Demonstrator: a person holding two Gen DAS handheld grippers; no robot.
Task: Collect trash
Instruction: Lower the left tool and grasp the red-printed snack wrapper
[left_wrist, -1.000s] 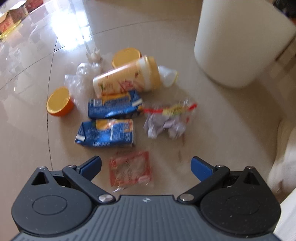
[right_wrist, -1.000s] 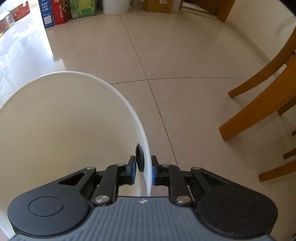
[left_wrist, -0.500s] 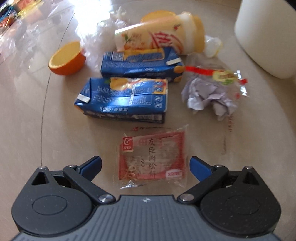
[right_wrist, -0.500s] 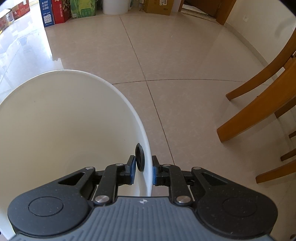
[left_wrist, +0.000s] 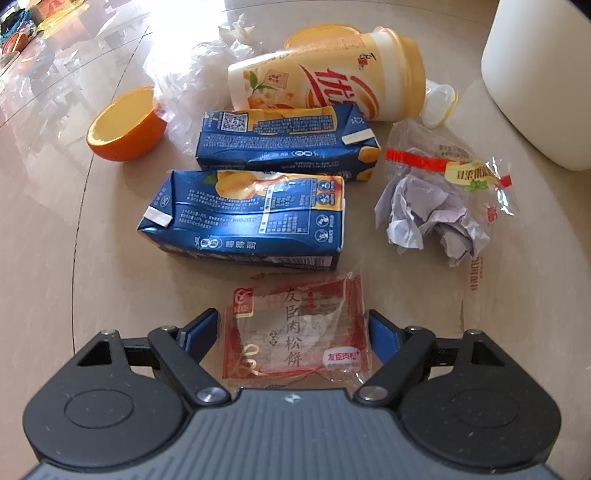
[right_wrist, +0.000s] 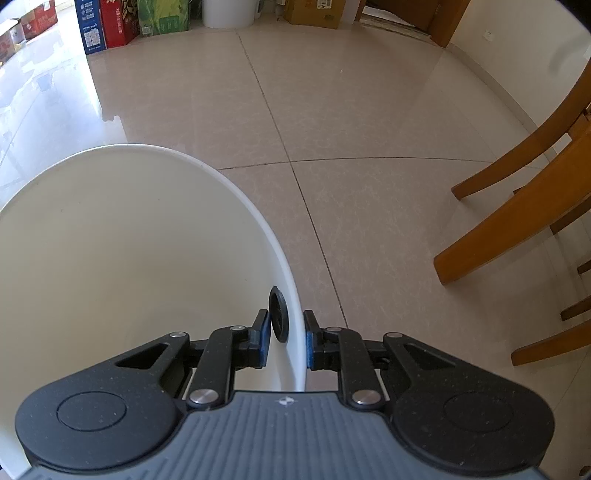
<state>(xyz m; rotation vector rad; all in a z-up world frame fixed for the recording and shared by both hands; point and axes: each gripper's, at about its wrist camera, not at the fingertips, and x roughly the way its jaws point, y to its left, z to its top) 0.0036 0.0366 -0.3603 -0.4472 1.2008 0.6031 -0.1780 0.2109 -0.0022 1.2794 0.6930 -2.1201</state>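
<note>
Left hand-held gripper (left_wrist: 291, 330): jaws closing, straddling flat red plastic snack packet (left_wrist: 297, 334), blue cartons at 12 o'clock. Right hand-held gripper (right_wrist: 284, 338): clamped on white plastic bin rim (right_wrist: 258, 221).

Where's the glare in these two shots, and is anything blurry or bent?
Left wrist view: sun glare on the floor at top left, snack packet sharp. Right wrist view: glare on the floor at left; fisheye curves the tile lines and white bin rim.
</note>
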